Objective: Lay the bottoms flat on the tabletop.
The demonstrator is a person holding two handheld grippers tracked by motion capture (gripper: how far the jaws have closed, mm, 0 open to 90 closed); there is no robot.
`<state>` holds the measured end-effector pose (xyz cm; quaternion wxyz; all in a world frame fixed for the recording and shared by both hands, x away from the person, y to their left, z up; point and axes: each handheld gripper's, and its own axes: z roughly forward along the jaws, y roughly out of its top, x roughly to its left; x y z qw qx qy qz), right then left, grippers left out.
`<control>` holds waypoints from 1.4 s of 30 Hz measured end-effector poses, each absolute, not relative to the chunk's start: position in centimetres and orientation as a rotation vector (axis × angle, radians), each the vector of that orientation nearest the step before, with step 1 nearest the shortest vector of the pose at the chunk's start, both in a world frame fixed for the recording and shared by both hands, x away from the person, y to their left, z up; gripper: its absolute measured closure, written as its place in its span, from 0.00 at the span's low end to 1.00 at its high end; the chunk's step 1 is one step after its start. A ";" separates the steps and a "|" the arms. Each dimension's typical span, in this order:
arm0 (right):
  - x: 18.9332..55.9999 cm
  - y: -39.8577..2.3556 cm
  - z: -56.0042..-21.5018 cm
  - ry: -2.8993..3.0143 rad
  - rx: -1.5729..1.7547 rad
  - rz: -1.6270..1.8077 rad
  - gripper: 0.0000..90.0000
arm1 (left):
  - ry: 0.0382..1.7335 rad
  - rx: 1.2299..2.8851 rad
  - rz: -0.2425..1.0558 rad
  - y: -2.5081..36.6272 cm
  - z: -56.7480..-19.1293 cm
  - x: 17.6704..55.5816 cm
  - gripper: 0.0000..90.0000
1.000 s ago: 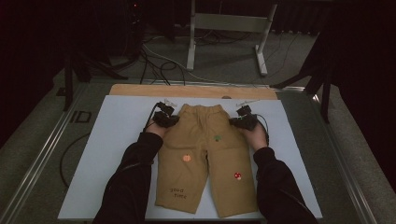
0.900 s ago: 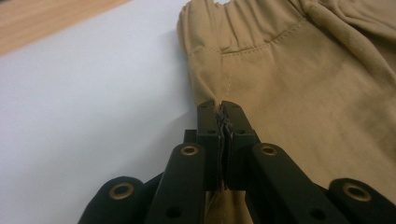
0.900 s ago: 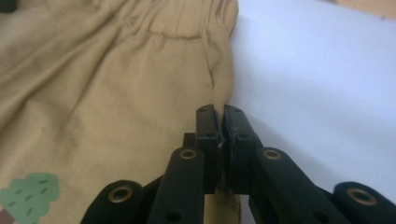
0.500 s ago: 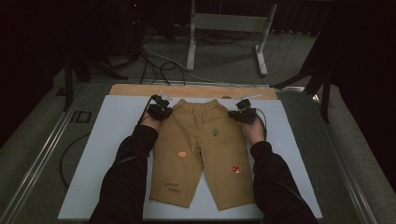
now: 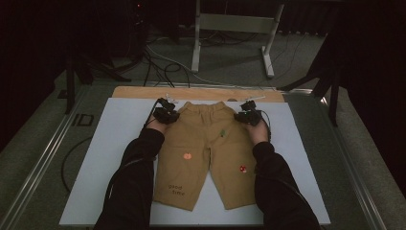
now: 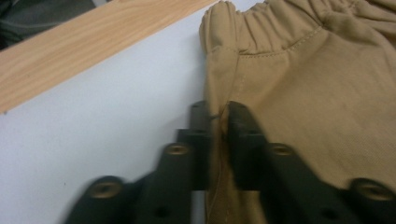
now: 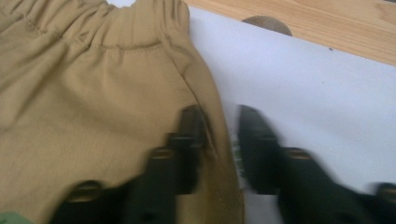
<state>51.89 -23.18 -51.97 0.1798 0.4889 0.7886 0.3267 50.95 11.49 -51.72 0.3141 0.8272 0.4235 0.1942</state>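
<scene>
Tan shorts [image 5: 206,148] lie flat on the white board [image 5: 110,143], waistband toward the far edge, with small patches and lettering on the legs. My left gripper [image 5: 166,111] sits at the left side of the waist. In the left gripper view the side seam of the shorts [image 6: 303,84] stands in the narrow gap of my left gripper [image 6: 218,112], whose jaws have just been opening. My right gripper [image 5: 250,115] is at the right side of the waist. Its jaws [image 7: 219,116] have also just been opening, and the edge of the shorts [image 7: 93,93] lies loosely between them.
A wooden strip [image 5: 143,92] runs along the board's far edge, close to the waistband. Metal rails [image 5: 43,158] flank the table. Cables [image 5: 163,67] and a metal stand [image 5: 234,28] lie on the floor beyond. The person's dark sleeves [image 5: 134,182] rest over both legs' outer sides.
Both hands moved toward the far edge and drew the shorts with them, so the waistband now lies closer to the wooden strip and the fabric lies flatter.
</scene>
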 end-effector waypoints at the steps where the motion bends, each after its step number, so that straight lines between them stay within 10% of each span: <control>1: 51.9 -23.2 -51.9 2.226 1.397 0.933 0.65 | 1.116 2.181 0.512 11.5 -51.7 50.9 0.70; 6: 51.9 -23.5 -50.8 2.228 1.392 1.017 0.28 | 1.116 2.163 0.491 11.4 -50.9 50.4 0.25; 12: 50.8 -22.9 -49.9 2.324 1.324 1.103 0.15 | 1.066 2.121 0.392 11.9 -49.3 49.3 0.05; 42: 39.4 -21.3 -47.8 2.446 0.948 1.405 0.11 | 0.873 2.153 0.261 17.0 -47.9 37.9 0.01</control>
